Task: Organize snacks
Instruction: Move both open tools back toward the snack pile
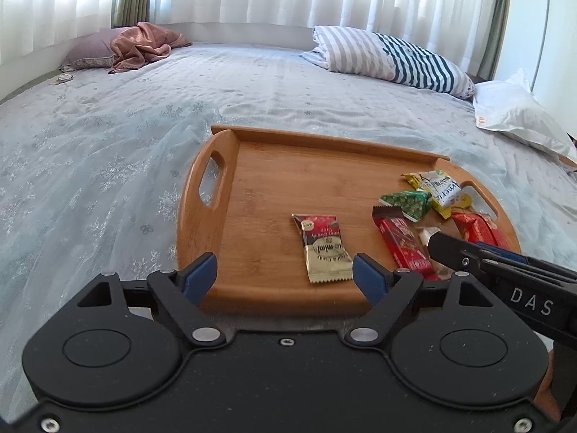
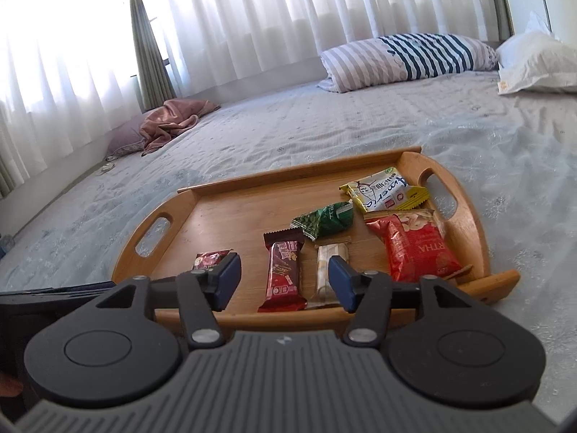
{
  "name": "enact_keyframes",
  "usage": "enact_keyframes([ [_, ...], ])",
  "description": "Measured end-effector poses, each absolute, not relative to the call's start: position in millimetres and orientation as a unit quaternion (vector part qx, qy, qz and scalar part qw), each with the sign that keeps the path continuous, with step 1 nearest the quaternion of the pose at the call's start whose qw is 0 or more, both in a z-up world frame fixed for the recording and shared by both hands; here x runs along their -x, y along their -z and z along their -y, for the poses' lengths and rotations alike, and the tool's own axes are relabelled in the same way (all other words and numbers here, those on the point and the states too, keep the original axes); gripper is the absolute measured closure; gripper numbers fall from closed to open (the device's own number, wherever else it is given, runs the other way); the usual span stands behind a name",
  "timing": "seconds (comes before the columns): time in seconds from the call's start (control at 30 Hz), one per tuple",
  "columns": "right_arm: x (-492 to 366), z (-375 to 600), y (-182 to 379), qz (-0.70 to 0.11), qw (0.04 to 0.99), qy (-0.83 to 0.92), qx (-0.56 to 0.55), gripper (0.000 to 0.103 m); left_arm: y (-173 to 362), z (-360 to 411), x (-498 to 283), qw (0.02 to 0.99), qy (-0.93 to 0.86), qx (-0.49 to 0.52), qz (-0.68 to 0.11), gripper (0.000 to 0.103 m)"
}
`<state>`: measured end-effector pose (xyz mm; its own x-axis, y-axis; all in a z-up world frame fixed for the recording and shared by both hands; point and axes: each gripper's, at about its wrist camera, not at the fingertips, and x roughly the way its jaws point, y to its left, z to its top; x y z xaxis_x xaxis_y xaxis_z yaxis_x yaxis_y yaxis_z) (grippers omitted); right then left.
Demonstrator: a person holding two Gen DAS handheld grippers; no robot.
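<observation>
A wooden tray [image 1: 259, 180] [image 2: 230, 213] with handles lies on the bed and holds several snack packets. A red and gold candy packet [image 1: 324, 249] [image 2: 209, 259] lies alone near the tray's front. To its right are a dark red bar [image 1: 402, 243] [image 2: 283, 270], a pale bar [image 2: 330, 263], a green packet [image 1: 407, 202] [image 2: 324, 220], a yellow packet [image 1: 438, 189] [image 2: 384, 189] and a red bag [image 1: 476, 229] [image 2: 414, 245]. My left gripper [image 1: 285, 276] is open and empty at the tray's front edge. My right gripper [image 2: 283, 283] is open above the dark red bar; it also shows in the left wrist view [image 1: 468, 252].
The tray sits on a pale patterned bedspread [image 1: 108, 151]. A striped pillow [image 1: 393, 57] [image 2: 407, 59] and a white pillow [image 1: 519, 115] [image 2: 537, 61] lie at the far right. A pink cloth on a purple pillow [image 1: 140, 45] [image 2: 169, 122] lies far left by the curtains.
</observation>
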<state>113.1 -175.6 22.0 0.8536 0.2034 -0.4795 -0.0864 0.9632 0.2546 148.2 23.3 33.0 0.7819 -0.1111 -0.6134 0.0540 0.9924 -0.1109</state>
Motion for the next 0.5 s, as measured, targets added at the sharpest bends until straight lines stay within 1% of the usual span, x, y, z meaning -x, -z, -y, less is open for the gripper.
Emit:
enact_keyframes([
  [0.13,-98,173,-24,-0.254,0.959,-0.082,-0.092,0.025,-33,-29,-129,0.944,0.05,0.036,-0.323,0.018],
  [0.2,-90,171,-24,-0.25,0.961,-0.085,-0.079,0.02,-33,-33,-120,0.945,0.054,0.032,-0.321,0.016],
  [0.3,-79,169,-23,-0.247,0.963,-0.087,-0.06,0.015,-31,-39,-105,0.946,0.06,0.032,-0.317,0.014],
  [0.5,-63,171,-17,-0.251,0.964,-0.078,-0.042,0.012,-30,-48,-77,0.949,0.073,0.021,-0.305,0.01],
])
